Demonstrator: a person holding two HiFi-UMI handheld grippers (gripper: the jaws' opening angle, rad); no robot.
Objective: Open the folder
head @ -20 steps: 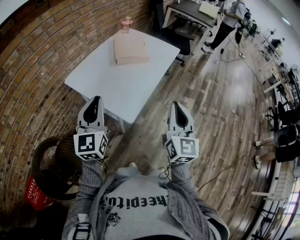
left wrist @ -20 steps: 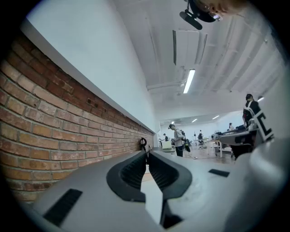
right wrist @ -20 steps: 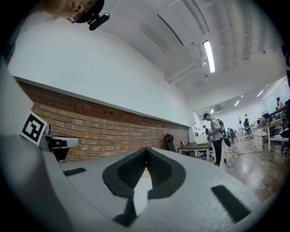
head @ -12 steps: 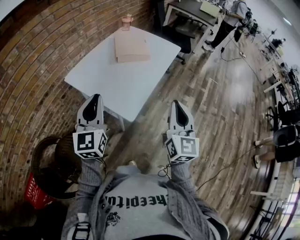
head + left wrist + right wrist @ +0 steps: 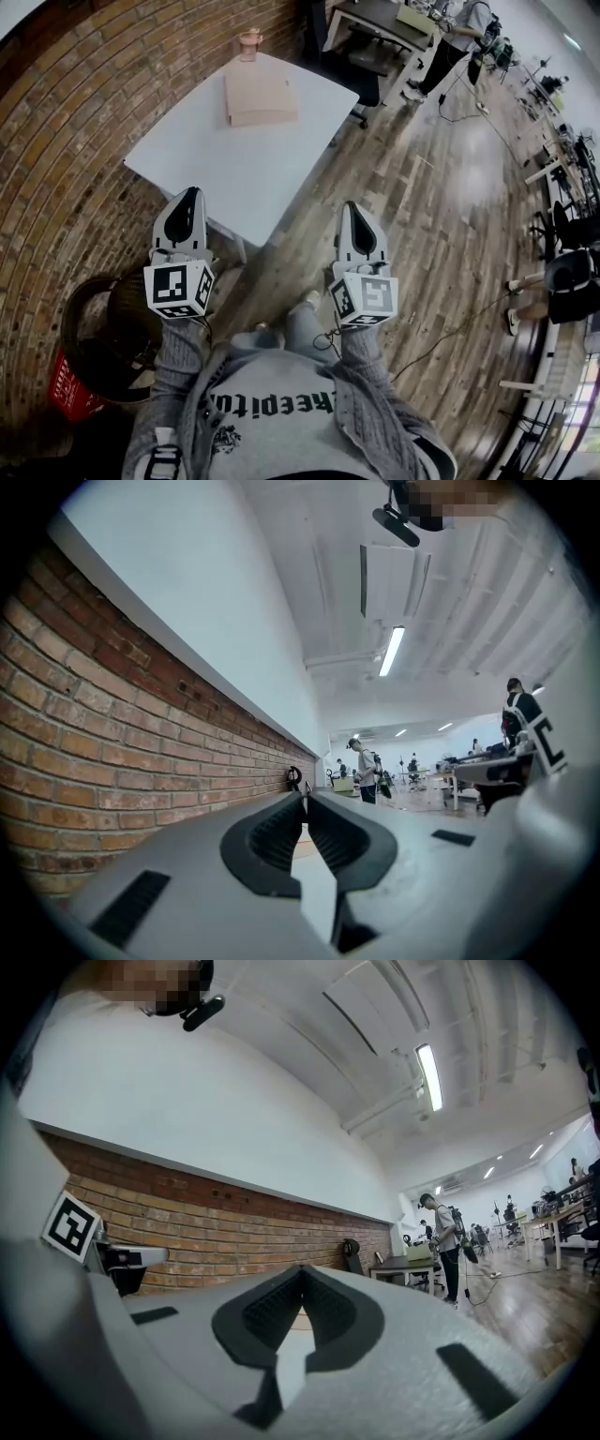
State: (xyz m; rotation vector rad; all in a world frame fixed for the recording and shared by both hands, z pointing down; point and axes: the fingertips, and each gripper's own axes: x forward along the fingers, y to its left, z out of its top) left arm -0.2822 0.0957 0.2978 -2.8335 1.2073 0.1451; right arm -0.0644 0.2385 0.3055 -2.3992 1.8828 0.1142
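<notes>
A closed tan folder [image 5: 259, 97] lies flat on the far part of a white table [image 5: 225, 164], near the brick wall. Both grippers hang short of the table's near edge, well apart from the folder. My left gripper [image 5: 191, 194] is at the near left corner, jaws together and empty; in the left gripper view its tips [image 5: 303, 797] meet. My right gripper [image 5: 350, 206] is over the wooden floor to the right of the table, jaws also together with nothing between them [image 5: 301, 1272].
A pink cup [image 5: 248, 44] stands at the table's far edge behind the folder. A brick wall [image 5: 66, 122] runs along the left. A round wicker stool [image 5: 103, 328] and red crate [image 5: 70, 394] sit at lower left. A person [image 5: 459, 42] stands by desks far off.
The view has shifted slightly, with the table sliding a little left and nearer in the picture. A foot now shows between the grippers. Both grippers keep their pose.
</notes>
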